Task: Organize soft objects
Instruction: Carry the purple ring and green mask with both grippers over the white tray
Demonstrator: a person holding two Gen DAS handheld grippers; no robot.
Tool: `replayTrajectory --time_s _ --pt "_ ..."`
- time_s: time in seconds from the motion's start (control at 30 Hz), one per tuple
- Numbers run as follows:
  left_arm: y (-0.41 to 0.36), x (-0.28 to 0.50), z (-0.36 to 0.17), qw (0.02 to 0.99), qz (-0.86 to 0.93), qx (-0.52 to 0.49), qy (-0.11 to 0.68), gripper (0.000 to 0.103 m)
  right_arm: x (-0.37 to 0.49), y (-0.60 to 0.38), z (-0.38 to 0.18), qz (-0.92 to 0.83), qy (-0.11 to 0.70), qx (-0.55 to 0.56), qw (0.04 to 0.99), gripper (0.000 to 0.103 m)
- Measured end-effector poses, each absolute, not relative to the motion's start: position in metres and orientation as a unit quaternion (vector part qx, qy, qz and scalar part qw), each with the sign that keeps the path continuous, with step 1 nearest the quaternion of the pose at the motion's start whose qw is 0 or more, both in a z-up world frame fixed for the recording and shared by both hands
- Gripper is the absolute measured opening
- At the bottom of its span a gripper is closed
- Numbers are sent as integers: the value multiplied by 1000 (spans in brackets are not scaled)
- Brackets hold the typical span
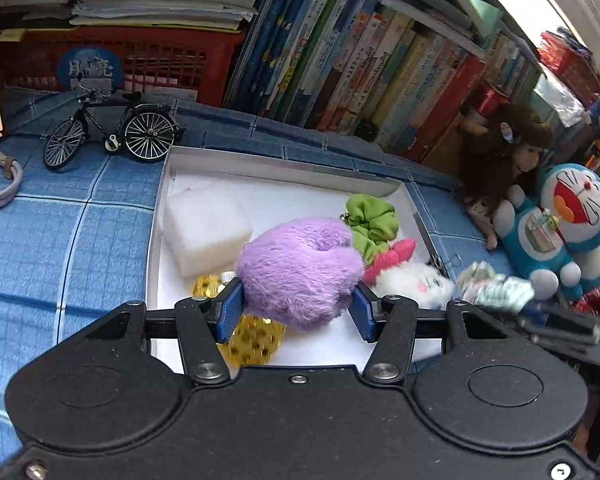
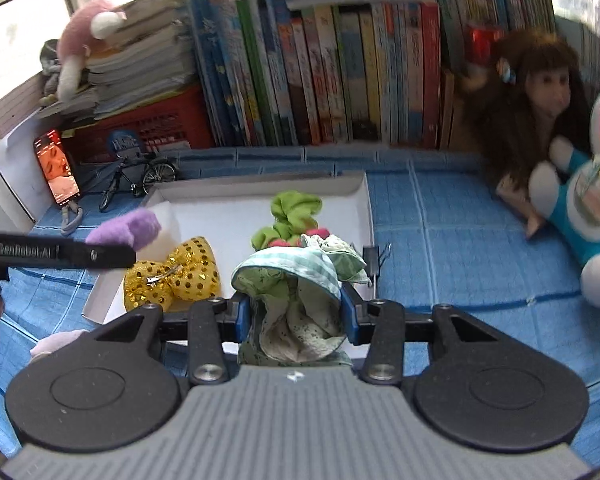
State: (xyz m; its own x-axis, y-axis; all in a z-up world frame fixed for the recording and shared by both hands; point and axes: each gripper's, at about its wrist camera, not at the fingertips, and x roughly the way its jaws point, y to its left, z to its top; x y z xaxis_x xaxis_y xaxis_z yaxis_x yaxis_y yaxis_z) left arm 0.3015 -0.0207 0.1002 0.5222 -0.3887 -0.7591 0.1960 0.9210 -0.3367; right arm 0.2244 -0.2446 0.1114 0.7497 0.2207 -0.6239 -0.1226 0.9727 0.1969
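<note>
My left gripper (image 1: 297, 309) clenches the purple plush (image 1: 298, 268) over the white box (image 1: 284, 168); my right gripper (image 2: 295, 312) grasps bunched green cloth (image 2: 296, 304) at its near edge: lower both inside before releasing

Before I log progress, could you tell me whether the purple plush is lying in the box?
No: the left gripper holds the purple plush above the white box.

both grippers (image 1: 296, 308) (image 2: 296, 312) tilted downward (jaws clamped on loads).
</note>
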Motion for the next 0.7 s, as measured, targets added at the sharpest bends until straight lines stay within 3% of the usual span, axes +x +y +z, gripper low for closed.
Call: replayTrajectory --time_s 0.13,0.7 --pt "-27 323 94 862 -159 -107 469 53 251 -250 96 100 396 139 902 48" --pt "-64 377 65 856 -172 -63 484 54 299 -256 80 83 392 183 898 48"
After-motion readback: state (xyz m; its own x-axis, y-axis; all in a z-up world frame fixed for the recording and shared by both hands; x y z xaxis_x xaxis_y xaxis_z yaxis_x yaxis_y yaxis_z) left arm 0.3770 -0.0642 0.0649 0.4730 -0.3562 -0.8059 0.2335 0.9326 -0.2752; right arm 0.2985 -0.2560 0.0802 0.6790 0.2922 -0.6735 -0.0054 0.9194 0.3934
